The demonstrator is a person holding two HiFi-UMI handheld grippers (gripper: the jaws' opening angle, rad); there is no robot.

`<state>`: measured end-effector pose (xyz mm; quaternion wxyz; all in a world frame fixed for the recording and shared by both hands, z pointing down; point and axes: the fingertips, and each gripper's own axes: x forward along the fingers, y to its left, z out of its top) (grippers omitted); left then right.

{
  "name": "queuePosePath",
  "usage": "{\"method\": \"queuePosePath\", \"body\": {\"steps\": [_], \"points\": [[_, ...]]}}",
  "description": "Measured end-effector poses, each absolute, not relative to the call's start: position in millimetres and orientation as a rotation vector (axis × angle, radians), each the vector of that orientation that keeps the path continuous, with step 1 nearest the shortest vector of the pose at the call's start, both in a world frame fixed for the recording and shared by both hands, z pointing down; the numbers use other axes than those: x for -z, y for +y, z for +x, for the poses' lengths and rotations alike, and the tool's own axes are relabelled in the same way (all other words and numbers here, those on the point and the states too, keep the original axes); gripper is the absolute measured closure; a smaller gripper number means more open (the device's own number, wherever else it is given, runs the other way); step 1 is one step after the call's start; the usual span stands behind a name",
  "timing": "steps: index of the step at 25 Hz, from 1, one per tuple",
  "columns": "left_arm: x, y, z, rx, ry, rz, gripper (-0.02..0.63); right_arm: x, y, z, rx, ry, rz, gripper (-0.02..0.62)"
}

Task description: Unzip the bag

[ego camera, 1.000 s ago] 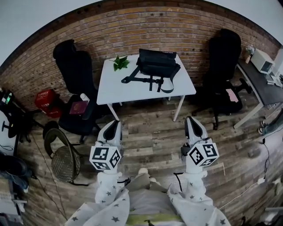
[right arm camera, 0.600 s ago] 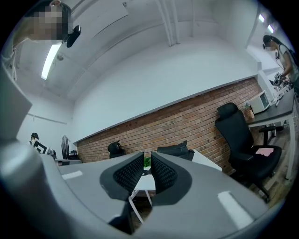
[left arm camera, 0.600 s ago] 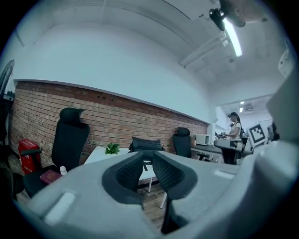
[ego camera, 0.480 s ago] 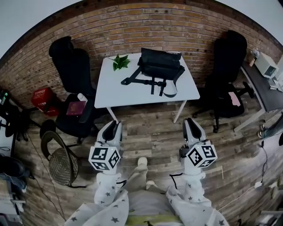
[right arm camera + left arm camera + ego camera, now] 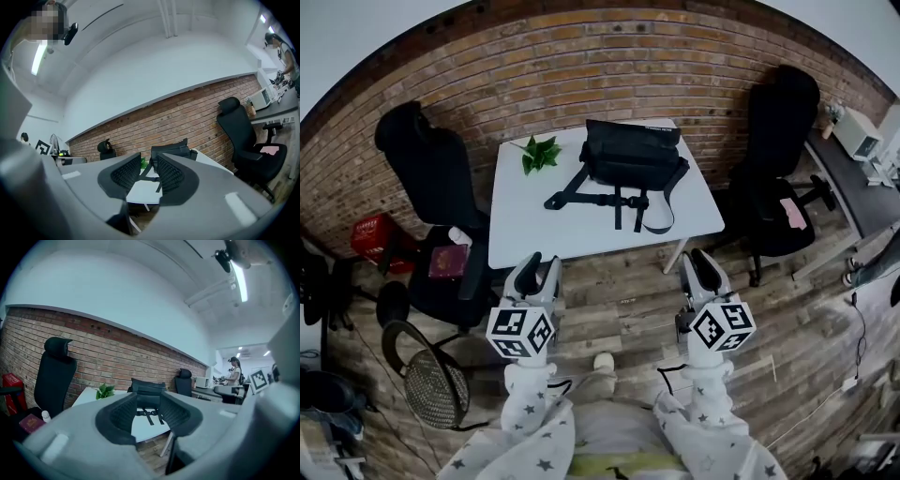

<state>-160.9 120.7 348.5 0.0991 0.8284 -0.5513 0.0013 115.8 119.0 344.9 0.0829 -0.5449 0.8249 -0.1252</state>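
Observation:
A black bag point(image 5: 633, 155) with loose straps lies on the far half of a white table point(image 5: 534, 234). The left gripper view shows the bag point(image 5: 147, 390) beyond the jaws, and so does the right gripper view point(image 5: 171, 151). My left gripper point(image 5: 534, 267) hangs in the air just short of the table's near left edge. My right gripper point(image 5: 701, 262) is level with it by the near right corner. Both point at the table, well short of the bag. The jaws of both have just been opening and stand open with nothing between them.
A small green plant point(image 5: 539, 152) sits on the table left of the bag. Black office chairs stand at the left point(image 5: 431, 178) and right point(image 5: 778, 122) of the table, with a brick wall behind. A grey desk point(image 5: 862, 178) is far right and a wire stool point(image 5: 436, 384) near left.
The table and bag have come nearer in the head view as both grippers moved toward them. Both pairs of jaws went from shut to open.

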Motion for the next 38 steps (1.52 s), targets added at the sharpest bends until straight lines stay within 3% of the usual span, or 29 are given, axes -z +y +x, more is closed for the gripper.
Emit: {"method": "queuePosePath", "body": {"steps": [14, 38], "points": [[-353, 27, -159, -0.018, -1.503, 2.519, 0.410, -351, 48, 102, 0.381, 2.419, -1.700, 0.474], [-386, -123, -151, -0.033, -1.548, 2.378, 0.410, -378, -138, 82, 0.508, 2.578, -1.509, 0.476]]}}
